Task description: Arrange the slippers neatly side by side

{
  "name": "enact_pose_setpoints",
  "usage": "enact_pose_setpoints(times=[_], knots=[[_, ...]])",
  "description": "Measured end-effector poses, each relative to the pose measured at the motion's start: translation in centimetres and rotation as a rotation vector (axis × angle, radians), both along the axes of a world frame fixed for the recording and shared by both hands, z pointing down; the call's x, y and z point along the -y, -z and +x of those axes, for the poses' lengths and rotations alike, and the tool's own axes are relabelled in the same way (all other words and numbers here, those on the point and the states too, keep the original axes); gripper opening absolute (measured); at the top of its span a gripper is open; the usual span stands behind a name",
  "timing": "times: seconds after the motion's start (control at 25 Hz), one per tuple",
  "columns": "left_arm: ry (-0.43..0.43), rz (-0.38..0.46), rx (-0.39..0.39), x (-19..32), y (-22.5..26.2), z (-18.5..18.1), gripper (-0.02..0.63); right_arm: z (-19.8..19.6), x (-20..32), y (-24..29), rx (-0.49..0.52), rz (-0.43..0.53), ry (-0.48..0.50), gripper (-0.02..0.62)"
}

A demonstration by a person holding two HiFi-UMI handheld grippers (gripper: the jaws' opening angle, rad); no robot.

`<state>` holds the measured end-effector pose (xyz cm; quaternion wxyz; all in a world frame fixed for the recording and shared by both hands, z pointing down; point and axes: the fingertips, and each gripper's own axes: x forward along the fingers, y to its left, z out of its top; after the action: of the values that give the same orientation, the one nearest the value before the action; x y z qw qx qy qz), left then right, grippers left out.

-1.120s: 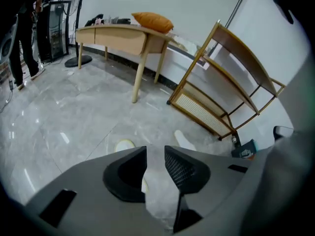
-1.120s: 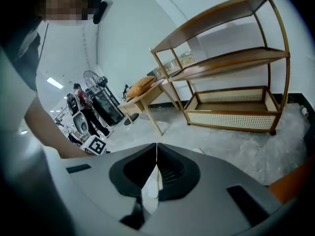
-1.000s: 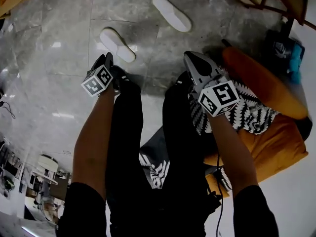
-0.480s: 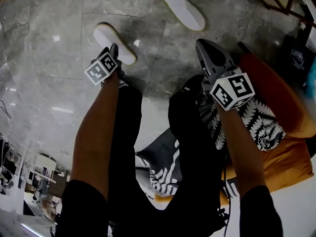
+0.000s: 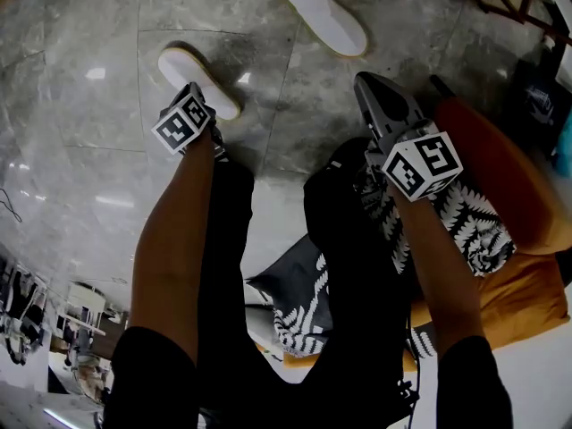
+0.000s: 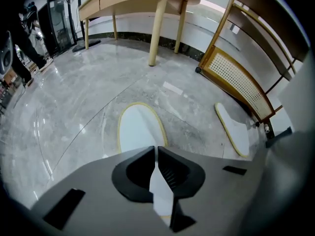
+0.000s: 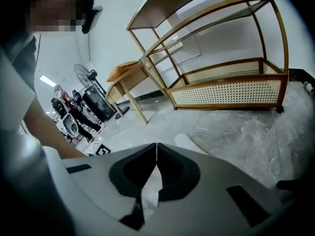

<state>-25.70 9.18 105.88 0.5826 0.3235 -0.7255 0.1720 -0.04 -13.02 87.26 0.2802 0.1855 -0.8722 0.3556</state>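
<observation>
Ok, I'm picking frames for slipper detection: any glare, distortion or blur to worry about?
Head view: bright glints on the glossy floor beside the near slipper; both it and the far slipper look sharp. Left gripper view: fisheye bending, dark corners, slippers clear. Right gripper view: the rattan shelf bows strongly from the wide-angle lens.

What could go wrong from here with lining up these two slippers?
1. The left tongs are closing on just the near end of the near slipper. So thin a bite may slip, or let it swing when lifted.
2. The far slipper lies apart and angled differently, close to the rattan shelf. The shut, empty right tongs hover short of it, so the pair may end up skewed.
</observation>
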Motion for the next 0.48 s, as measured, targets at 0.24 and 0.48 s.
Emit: enact_pose_setpoints(times=[0.24,0.48], knots=[[-0.165,0.087,0.015,4.8,3.3,1.0,0.031,-0.9,0.2,2.2,0.035,-0.012,-0.020,0.032],[-0.340,0.143,0.004,10.5,4.6,4.2,0.030,-1.7,1.3,3.4,0.066,-0.011,-0.042,0.032]])
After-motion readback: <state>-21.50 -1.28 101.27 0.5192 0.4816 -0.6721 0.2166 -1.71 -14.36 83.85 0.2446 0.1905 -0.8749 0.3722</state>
